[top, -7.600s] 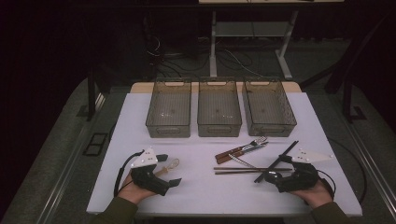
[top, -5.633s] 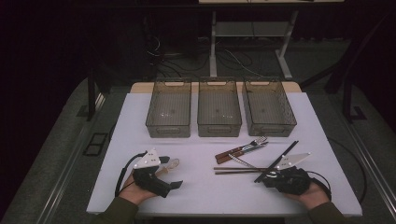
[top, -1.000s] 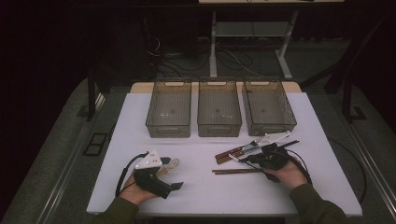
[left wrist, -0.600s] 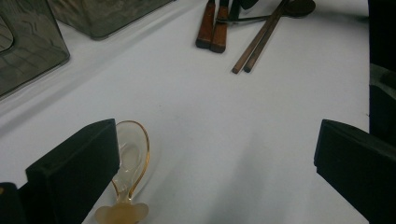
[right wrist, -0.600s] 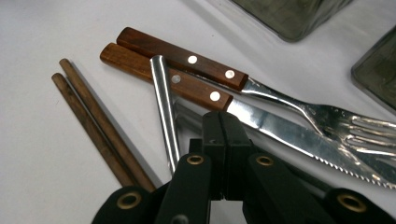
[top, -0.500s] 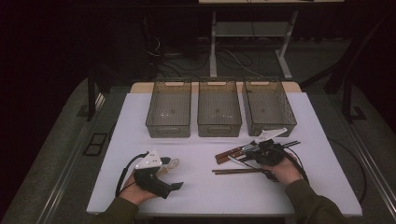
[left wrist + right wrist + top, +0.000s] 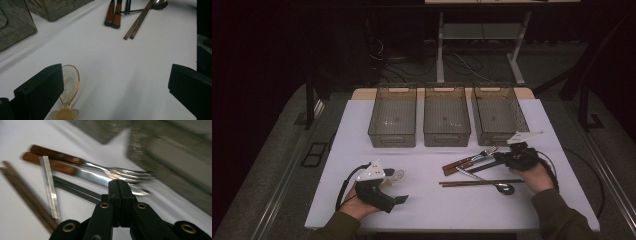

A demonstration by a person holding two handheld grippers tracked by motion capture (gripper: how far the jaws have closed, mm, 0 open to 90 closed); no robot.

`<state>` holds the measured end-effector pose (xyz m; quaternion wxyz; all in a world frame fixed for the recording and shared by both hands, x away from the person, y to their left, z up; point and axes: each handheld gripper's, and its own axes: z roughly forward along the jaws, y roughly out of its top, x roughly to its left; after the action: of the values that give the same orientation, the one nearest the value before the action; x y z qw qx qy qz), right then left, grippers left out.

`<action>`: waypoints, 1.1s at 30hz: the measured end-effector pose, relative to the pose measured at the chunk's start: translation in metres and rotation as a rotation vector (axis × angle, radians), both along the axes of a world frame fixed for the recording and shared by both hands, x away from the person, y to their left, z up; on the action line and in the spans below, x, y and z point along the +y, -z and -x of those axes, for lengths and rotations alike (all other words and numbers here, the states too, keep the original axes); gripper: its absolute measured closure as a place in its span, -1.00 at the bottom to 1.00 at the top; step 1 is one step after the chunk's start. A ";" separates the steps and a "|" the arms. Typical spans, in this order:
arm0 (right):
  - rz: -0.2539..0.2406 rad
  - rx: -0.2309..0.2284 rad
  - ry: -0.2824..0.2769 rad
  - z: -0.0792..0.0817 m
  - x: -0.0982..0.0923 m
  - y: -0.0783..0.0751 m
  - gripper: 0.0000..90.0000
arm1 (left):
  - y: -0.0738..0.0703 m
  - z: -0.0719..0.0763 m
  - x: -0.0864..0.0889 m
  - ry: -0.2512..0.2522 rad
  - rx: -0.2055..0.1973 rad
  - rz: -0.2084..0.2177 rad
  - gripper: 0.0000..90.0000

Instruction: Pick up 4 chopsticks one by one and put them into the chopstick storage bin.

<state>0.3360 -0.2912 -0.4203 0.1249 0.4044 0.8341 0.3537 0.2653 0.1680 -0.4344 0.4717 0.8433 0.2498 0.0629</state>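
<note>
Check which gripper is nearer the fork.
Right. The right gripper is shut, tips just short of the fork by the bins. The left gripper sits open far across the table, beside a clear spoon.

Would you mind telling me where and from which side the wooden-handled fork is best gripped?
I would grip the fork at its brown wooden handle, coming straight down from above with the jaws across its width. It lies flat, a wooden-handled knife lies close alongside, and the handle is its thickest part.
</note>
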 end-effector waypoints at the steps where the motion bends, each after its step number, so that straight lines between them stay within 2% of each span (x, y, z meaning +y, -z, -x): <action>1: 0.010 -0.006 0.021 -0.001 -0.007 -0.001 0.99 | 0.000 0.000 0.000 -0.001 0.000 0.002 -1.00; 8: 0.050 0.013 0.146 -0.013 -0.050 0.003 0.99 | 0.000 0.000 -0.001 -0.001 0.004 0.000 -1.00; 14: 0.055 0.036 0.213 -0.026 -0.068 0.011 0.99 | 0.001 0.000 -0.001 -0.001 0.005 0.000 -1.00; 24: 0.078 0.066 0.238 -0.040 -0.069 0.024 0.99 | 0.001 -0.001 -0.001 0.001 0.006 -0.001 -1.00; 33: 0.089 0.077 0.239 -0.037 -0.071 0.024 0.99 | 0.001 0.000 -0.001 0.002 0.006 -0.001 -1.00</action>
<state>0.3729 -0.3618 -0.4439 0.1517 0.5083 0.7991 0.2830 0.2656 0.1675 -0.4350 0.4706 0.8439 0.2504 0.0602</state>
